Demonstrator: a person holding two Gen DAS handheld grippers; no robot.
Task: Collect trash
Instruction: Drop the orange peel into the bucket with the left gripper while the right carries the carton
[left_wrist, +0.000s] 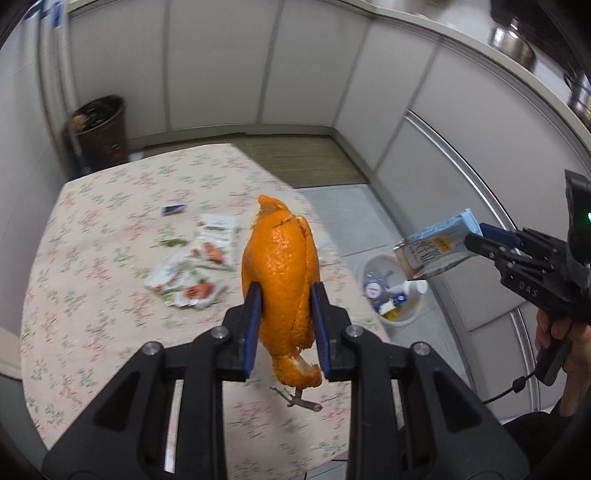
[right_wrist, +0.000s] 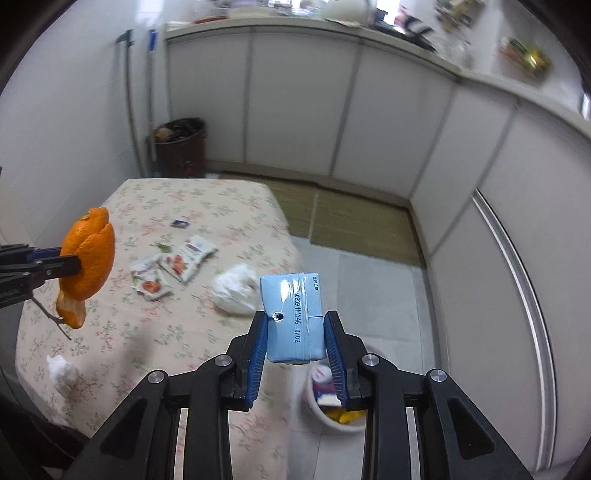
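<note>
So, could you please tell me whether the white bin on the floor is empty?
Not empty: the white bin already holds a bottle and wrappers.

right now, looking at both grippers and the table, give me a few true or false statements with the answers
1. The left gripper is shut on an orange peel. True.
2. The right gripper is empty. False: it is shut on a blue carton.
3. Snack wrappers lie on the table. True.
4. The white bin stands on the table. False: it stands on the floor beside it.
5. The white bin is empty. False: it already holds trash.
</note>
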